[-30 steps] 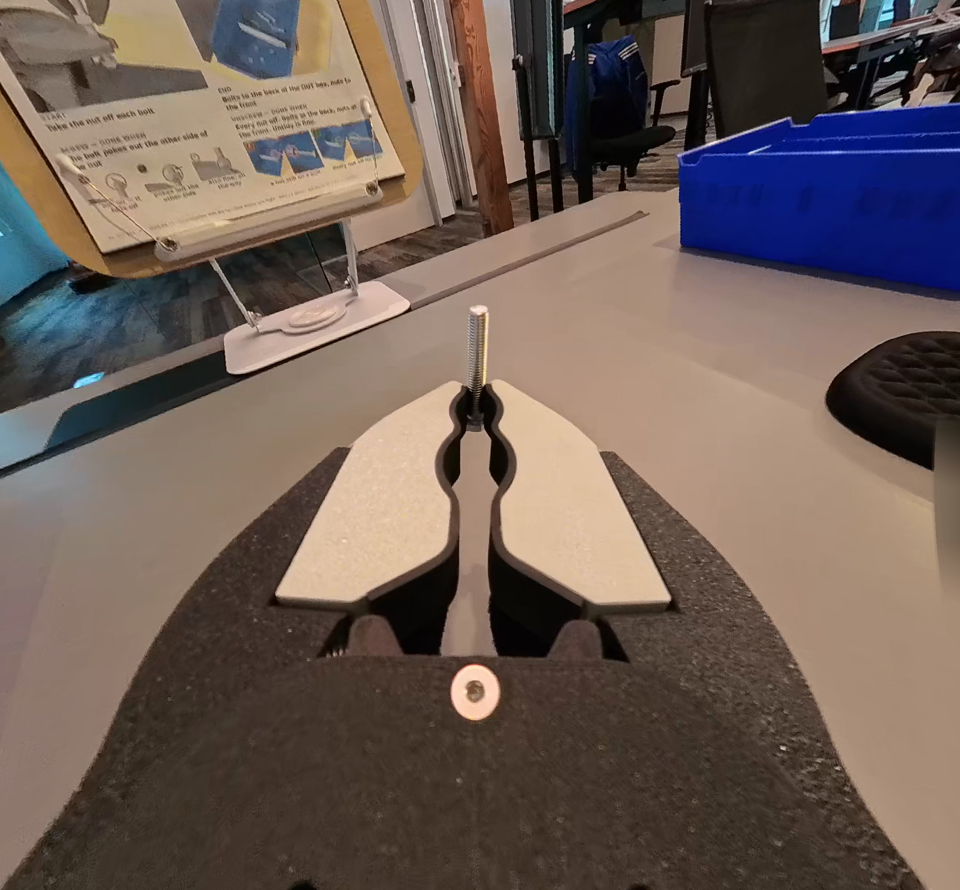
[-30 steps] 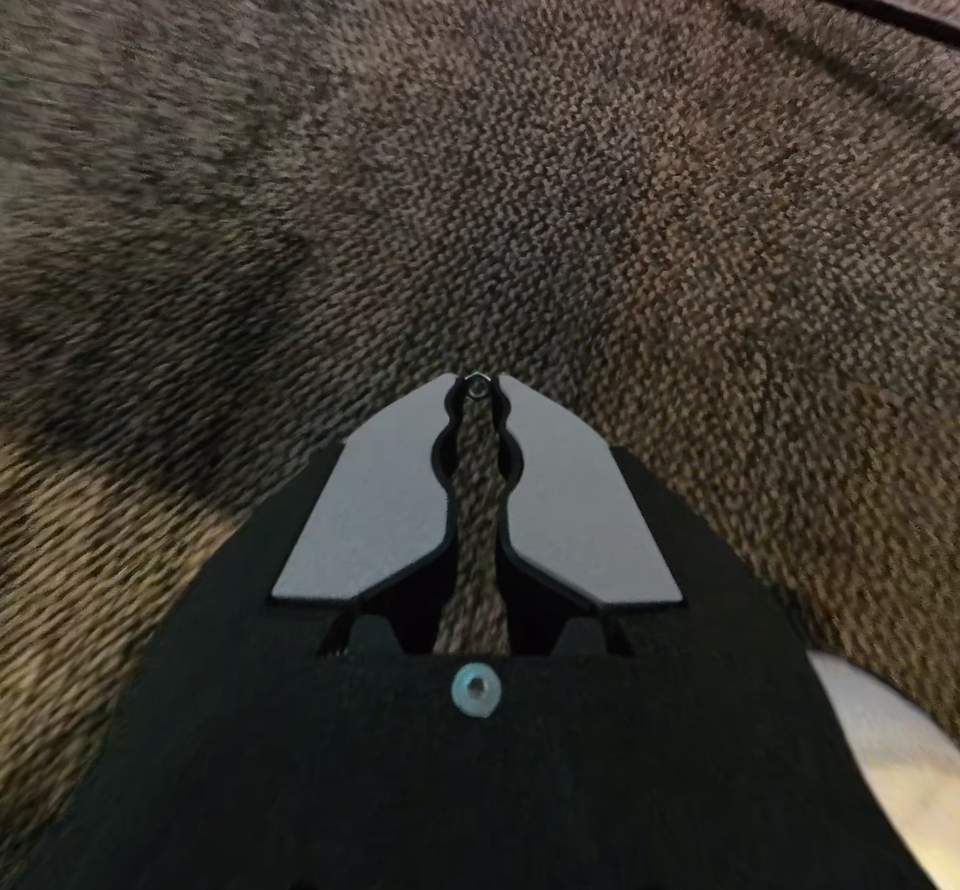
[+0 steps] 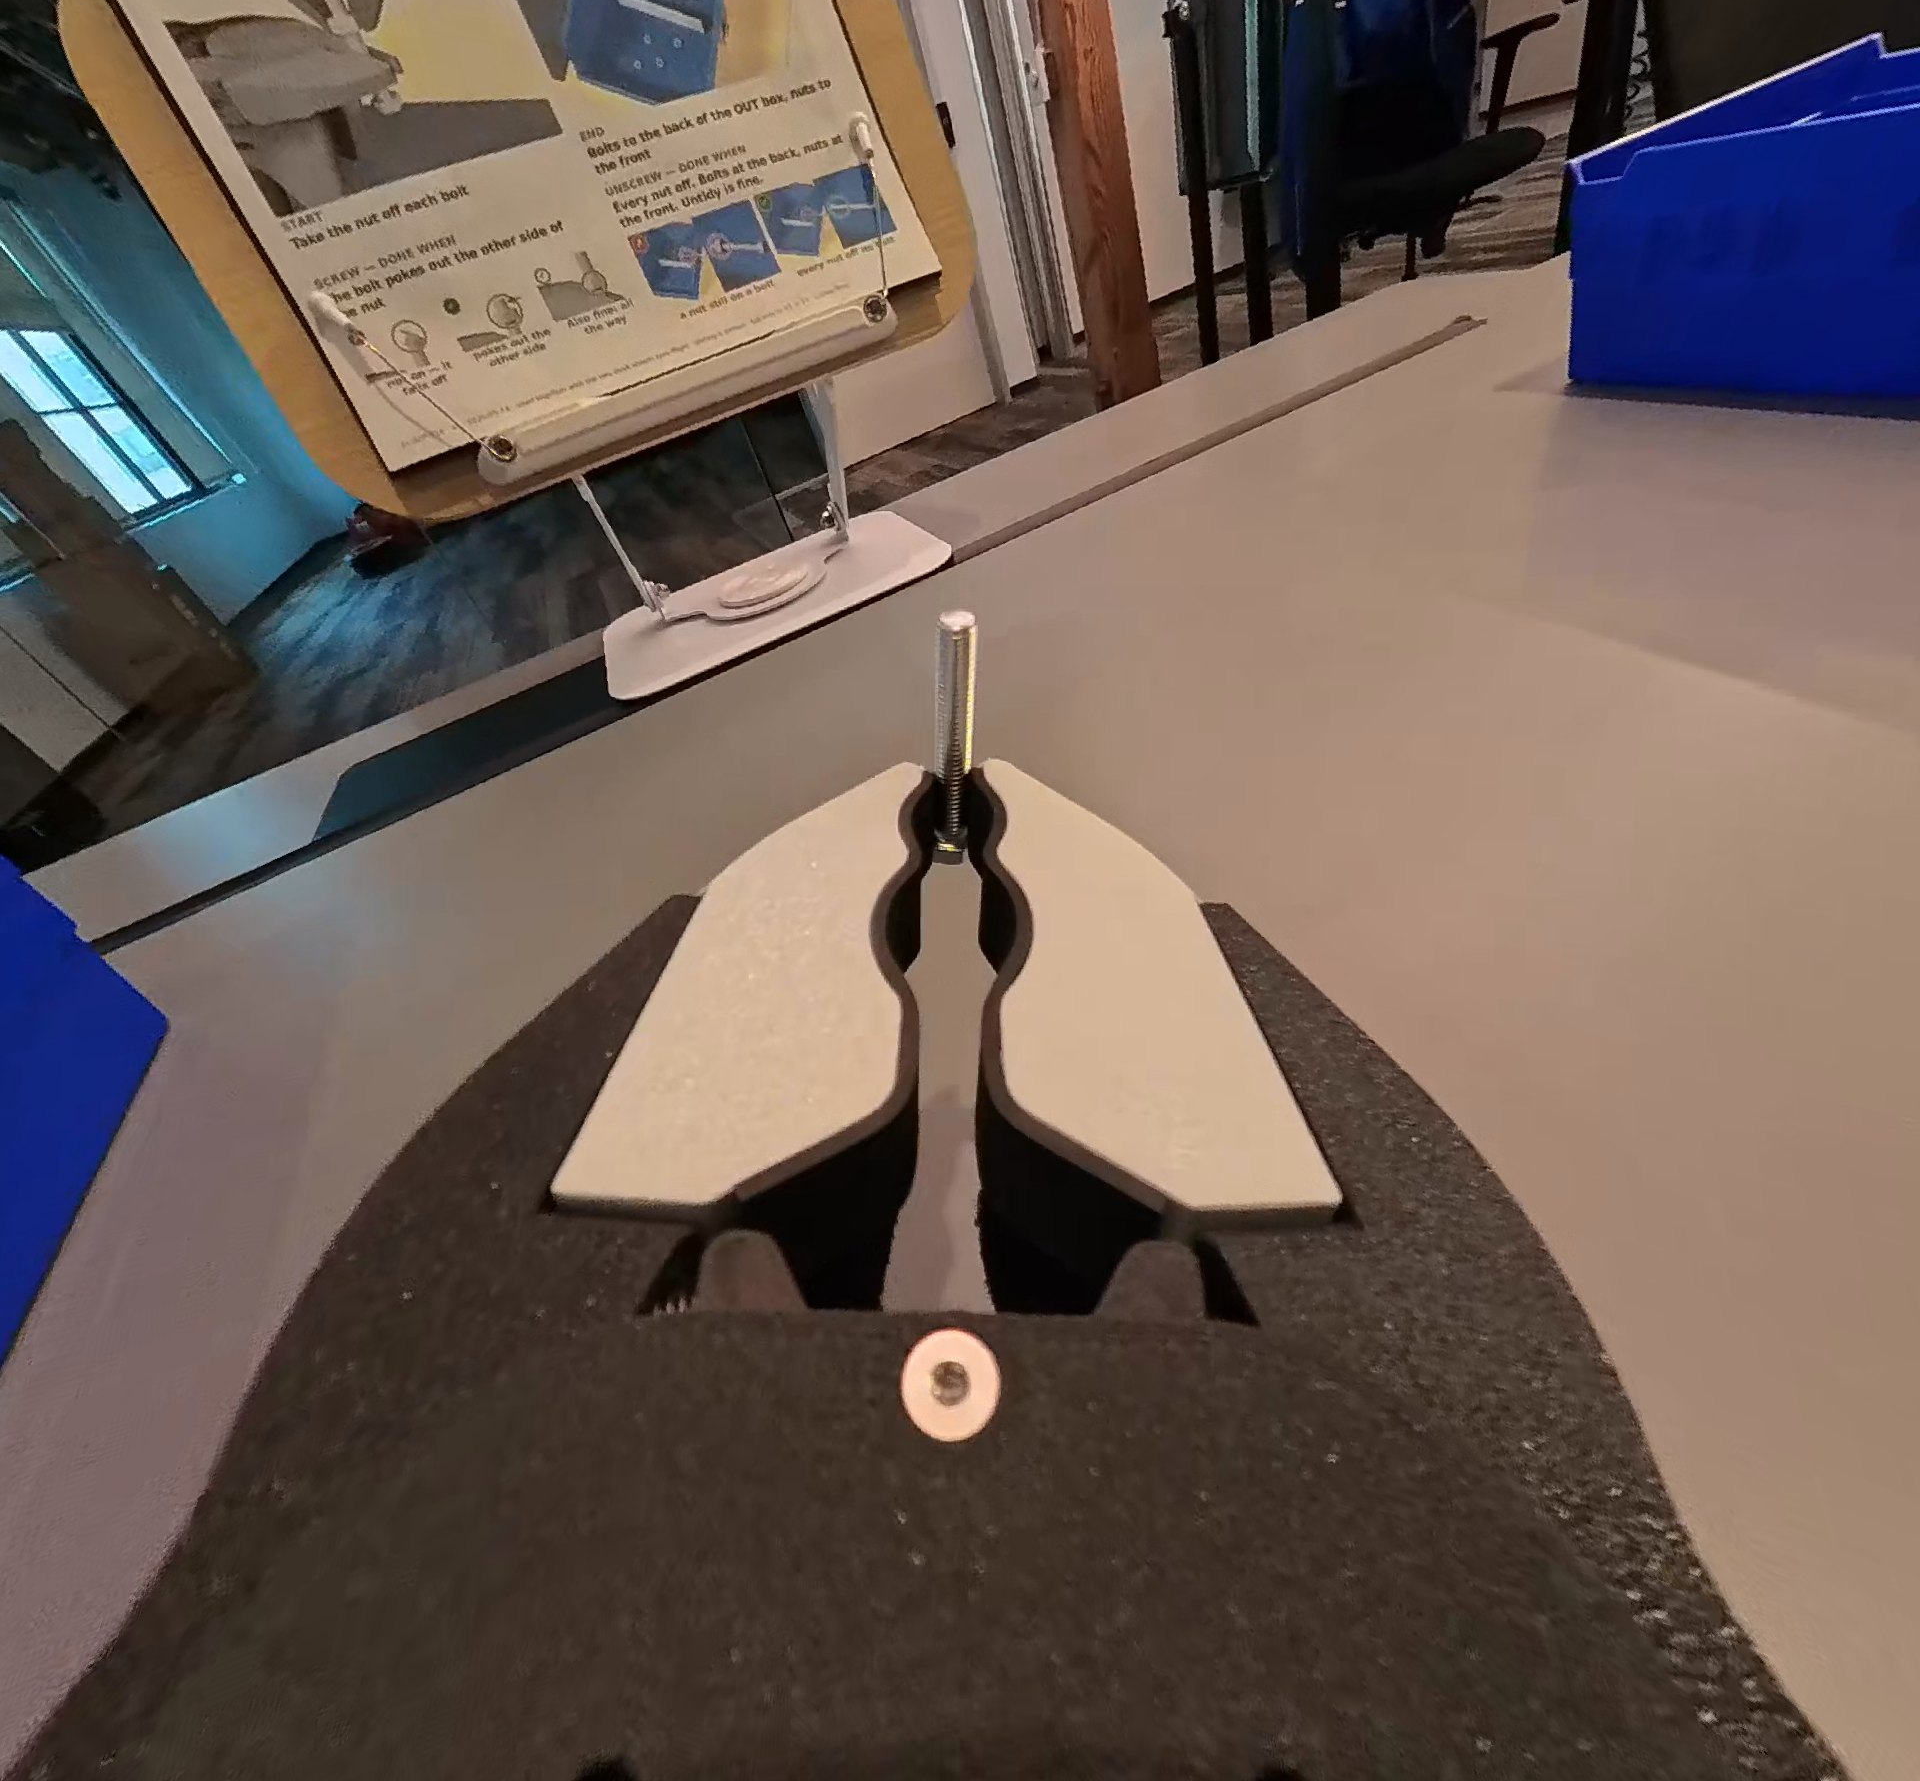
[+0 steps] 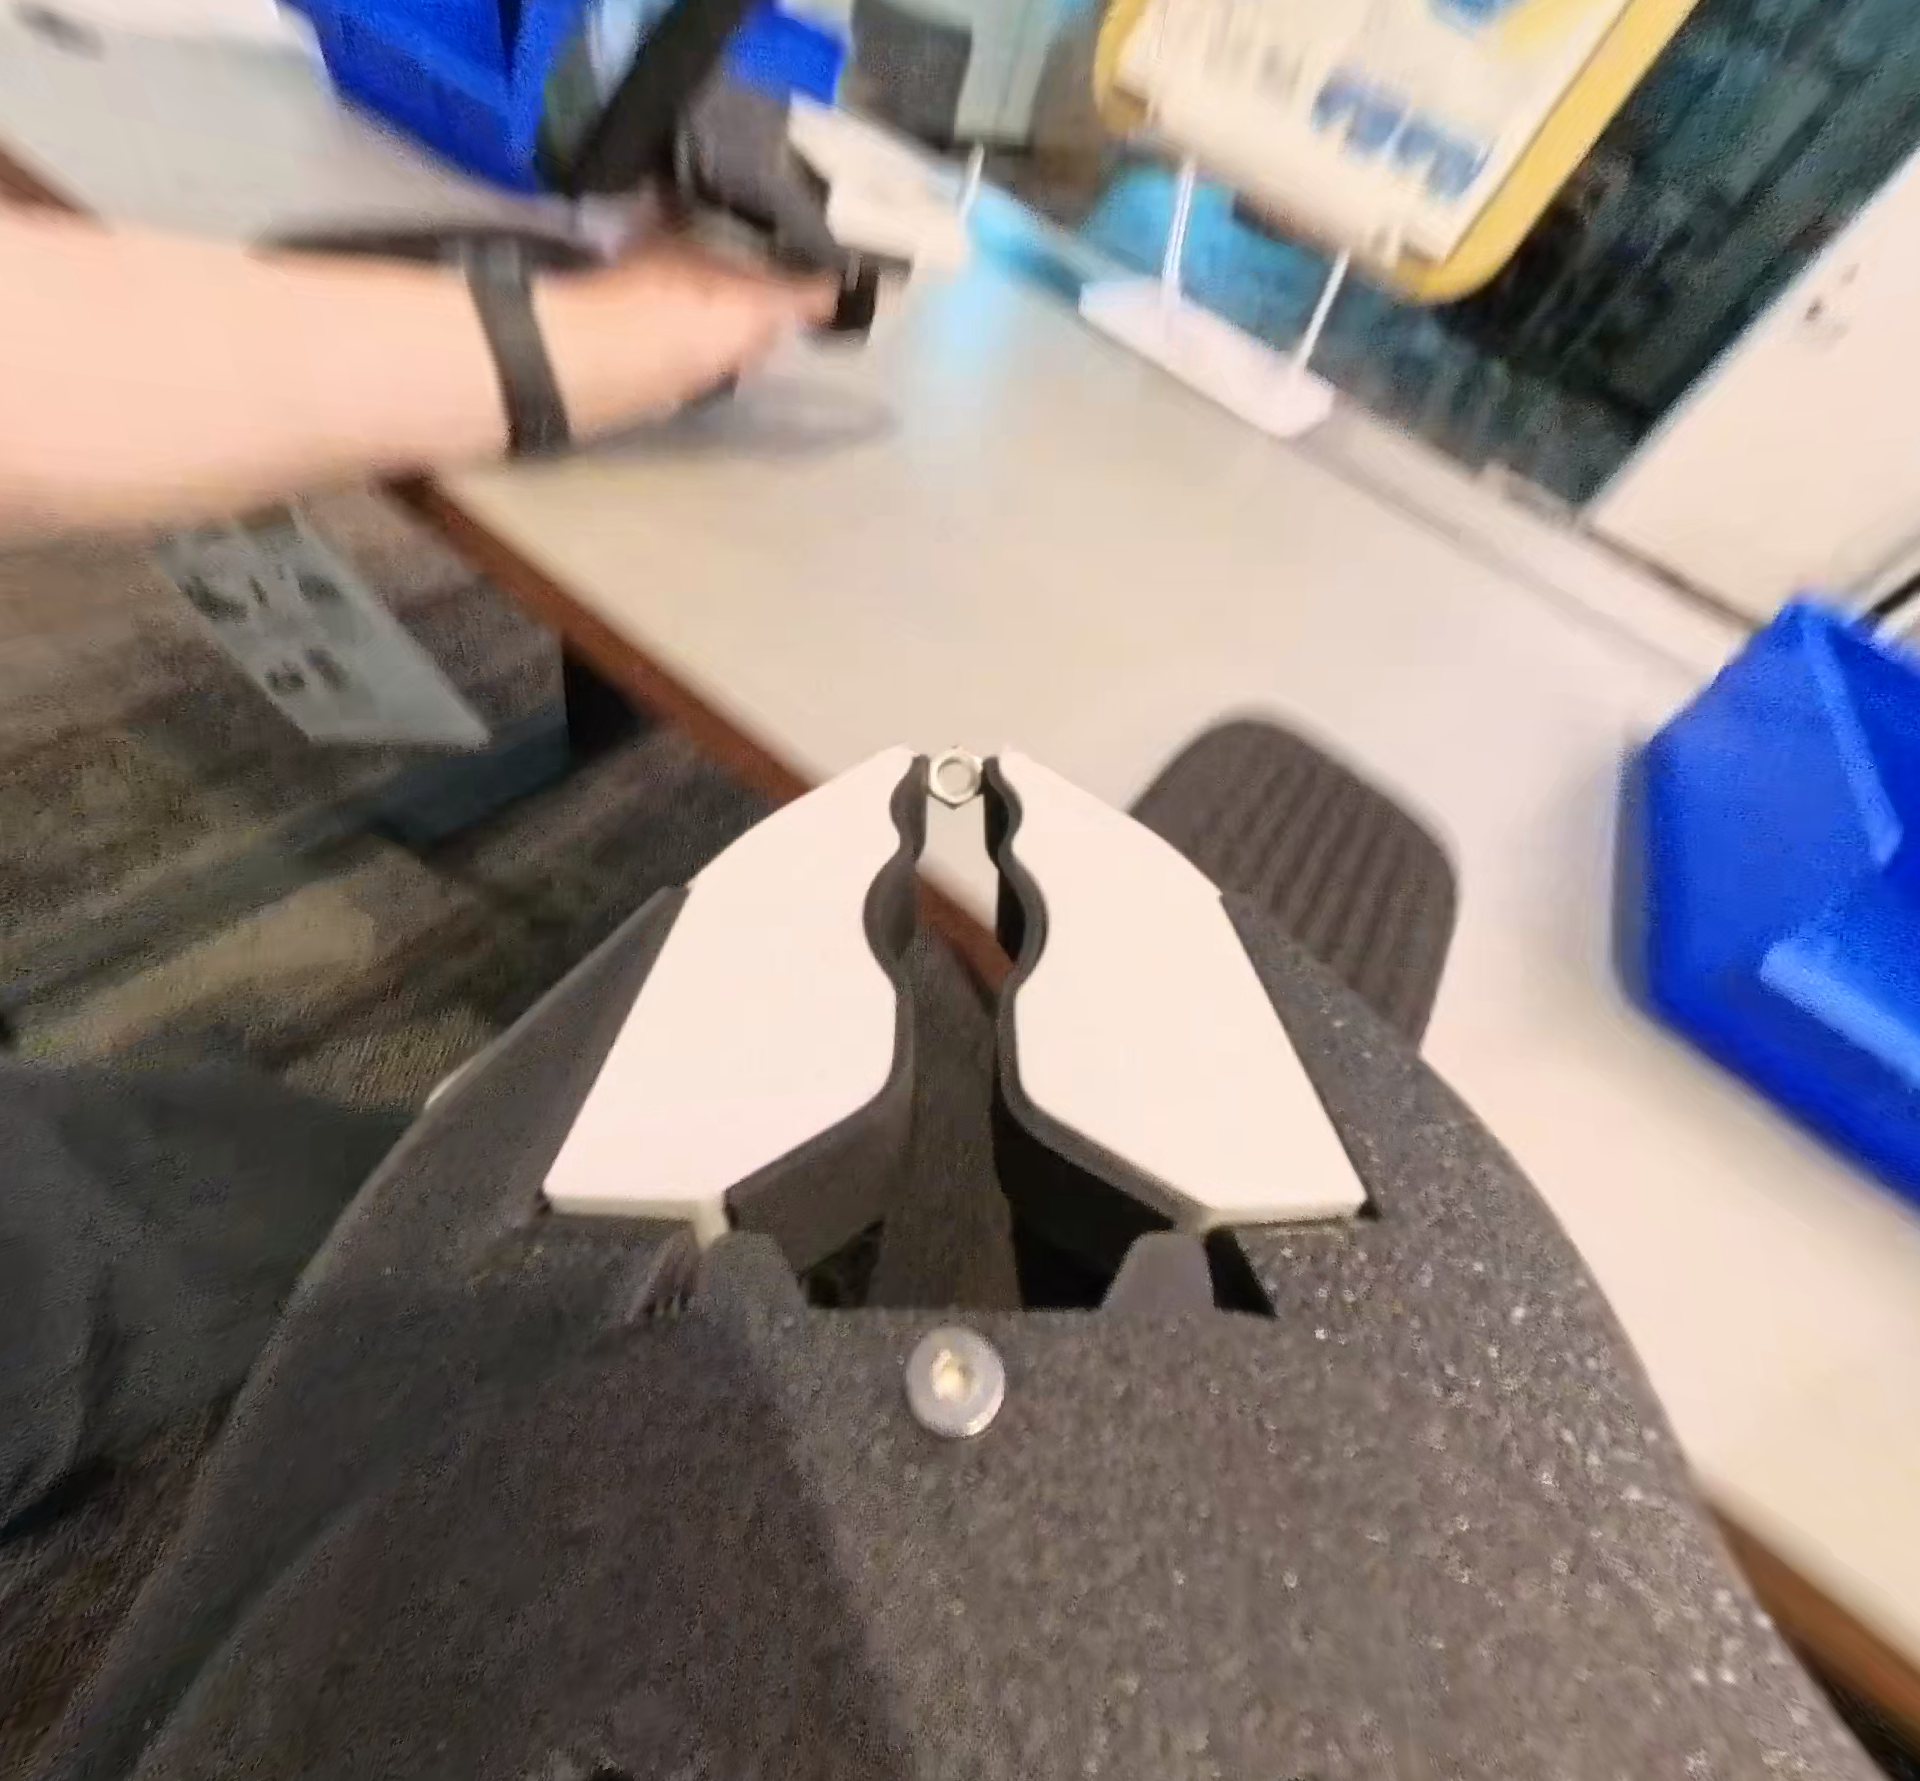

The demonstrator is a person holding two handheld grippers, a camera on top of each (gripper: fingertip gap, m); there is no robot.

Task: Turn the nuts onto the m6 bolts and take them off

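Since the earlier frame, the right gripper (image 4: 951, 765) had swung up from the carpet to face the table, and the left wrist view had shifted slightly toward the instruction sheet; both grips were unchanged. The right gripper was closed narrowly on a small hex nut (image 4: 950, 775) pinched at the very tips, bore facing the camera, held above the table's near edge. The left gripper (image 3: 953, 796) was clamped on the head end of a threaded bolt (image 3: 954, 692), whose bare silver shank stood upright above the fingertips, over the grey table (image 3: 1455, 796). In the right wrist view the left gripper appeared farther off at upper left, blurred, held by a hand (image 4: 644, 349) with a dark strap at the wrist. A black mesh pad (image 4: 1320, 858) lay on the table just beyond the right fingertips. Blue bins (image 3: 1745, 256) stood at the far right and near left of the table. A printed instruction sheet (image 3: 499, 121) on a tan-backed white stand (image 3: 769, 599) stood at the table's far edge; it carried text and pictures, not reproduced here. No brand marking was legible on either tool.
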